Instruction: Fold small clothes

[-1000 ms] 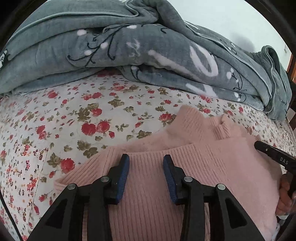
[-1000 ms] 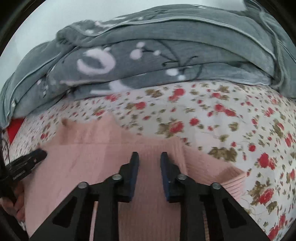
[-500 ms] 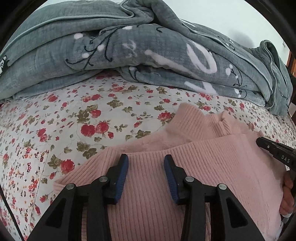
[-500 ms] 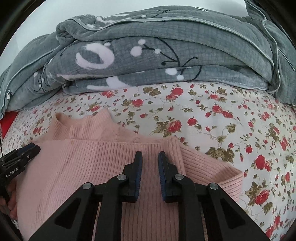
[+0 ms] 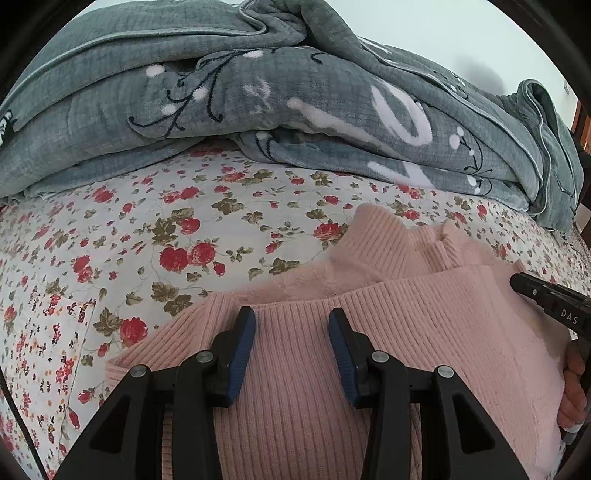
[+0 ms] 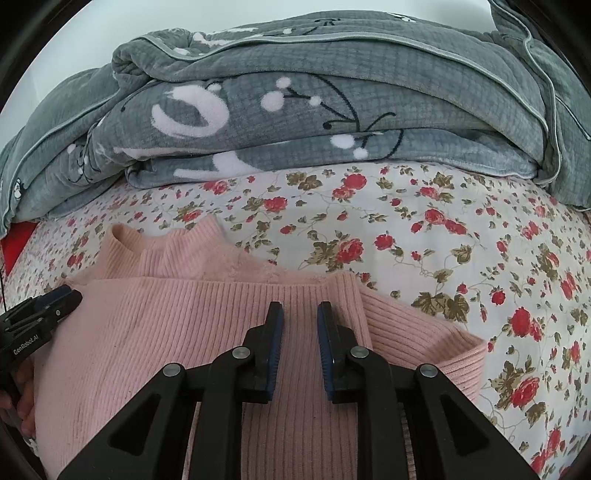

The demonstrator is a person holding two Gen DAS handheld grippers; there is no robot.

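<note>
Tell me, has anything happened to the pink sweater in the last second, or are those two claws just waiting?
Little changed. The right gripper has just been opening its jaws a bit; nothing is pinched between them. The left gripper stays open as before. Both hang over the folded pink sweater, which lies unmoved on the floral bedsheet in front of the grey blanket.

Bed with rose-print sheet (image 5: 229,229); behind it, heaped grey quilt (image 6: 332,110) with white motifs, backed by pale wall (image 5: 461,33). Soft, even daylight.
</note>
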